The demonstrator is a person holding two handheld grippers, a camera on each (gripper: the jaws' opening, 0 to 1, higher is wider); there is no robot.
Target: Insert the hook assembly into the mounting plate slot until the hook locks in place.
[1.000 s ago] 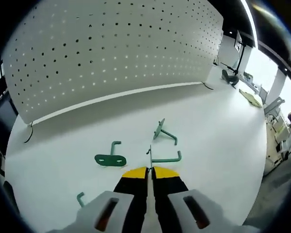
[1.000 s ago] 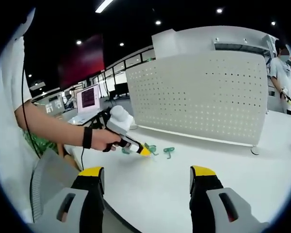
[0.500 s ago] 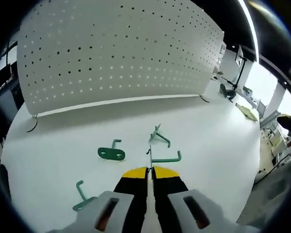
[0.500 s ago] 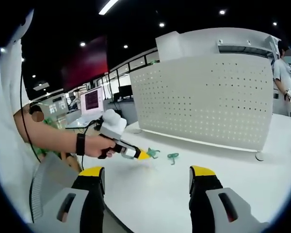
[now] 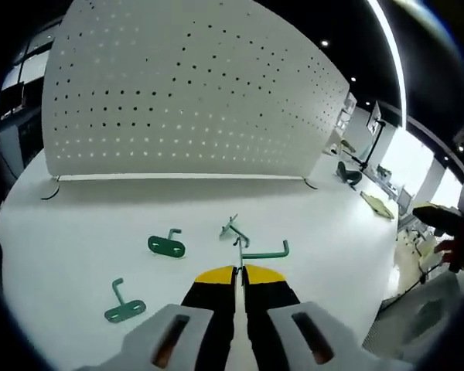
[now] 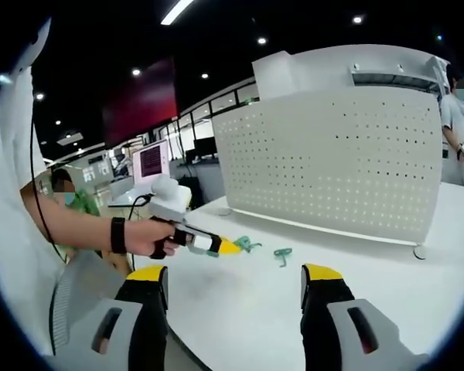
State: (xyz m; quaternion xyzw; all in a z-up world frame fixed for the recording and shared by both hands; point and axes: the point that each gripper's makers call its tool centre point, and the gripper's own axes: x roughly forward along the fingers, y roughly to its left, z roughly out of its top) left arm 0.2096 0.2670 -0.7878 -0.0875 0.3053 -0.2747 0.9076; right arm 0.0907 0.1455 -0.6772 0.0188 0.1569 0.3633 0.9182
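White table (image 5: 77, 224), pegboard (image 5: 178, 93) at far side. Left gripper (image 5: 240, 272) clamped on hook assembly (image 5: 251, 251), long axis pointing rightward; pegboard straight ahead. Right gripper (image 6: 232, 290) agape, empty, farther back.

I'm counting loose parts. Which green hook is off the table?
The green hook pinched in the shut left gripper; the other three lie on the white table.

**What the two views leave hidden or unclear**

In the left gripper view, the left tool (image 5: 240, 272) covers the near end of the green hook (image 5: 263, 252) pinched between its closed jaws. The pegboard (image 5: 178, 93) is cut off at the top. In the right gripper view, the green hooks (image 6: 282, 254) on the bench (image 6: 356, 286) are too small to tell apart, and the person (image 6: 452, 116) at the right edge is cut off.
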